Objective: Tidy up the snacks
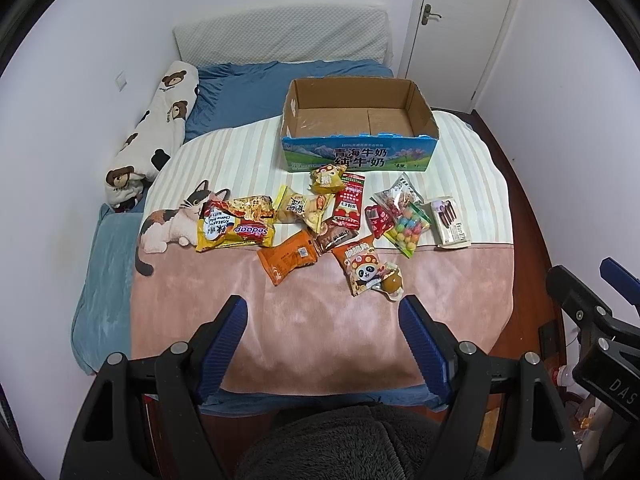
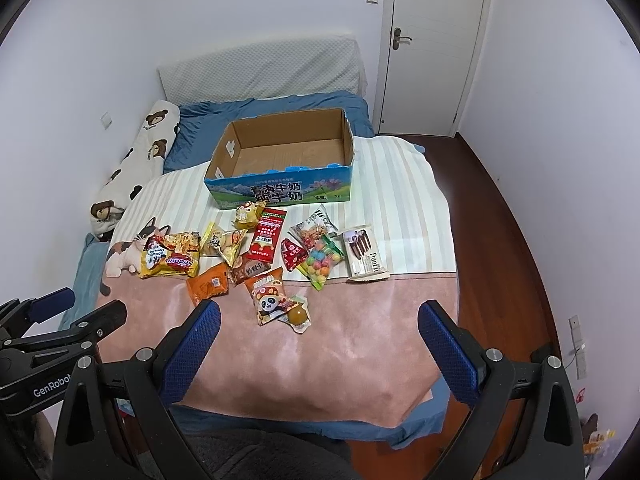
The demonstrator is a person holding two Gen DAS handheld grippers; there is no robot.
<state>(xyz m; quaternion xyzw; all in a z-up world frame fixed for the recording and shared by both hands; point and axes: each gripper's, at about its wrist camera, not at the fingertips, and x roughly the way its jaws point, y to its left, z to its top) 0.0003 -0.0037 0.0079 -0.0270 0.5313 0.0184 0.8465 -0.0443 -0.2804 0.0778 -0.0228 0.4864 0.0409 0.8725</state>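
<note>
Nothing packed yet: box (image 1: 356, 120) empty toward bed's (image 1: 320, 340) far edge, snacks (image 1: 320, 224) loose mid-bed, left gripper (image 1: 322, 316) and right gripper (image 2: 320, 320) both spread, holding nothing.

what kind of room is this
Most likely a bedroom: a bed with a padded headboard, a bear-print pillow by the wall, and a closed white door.
</note>
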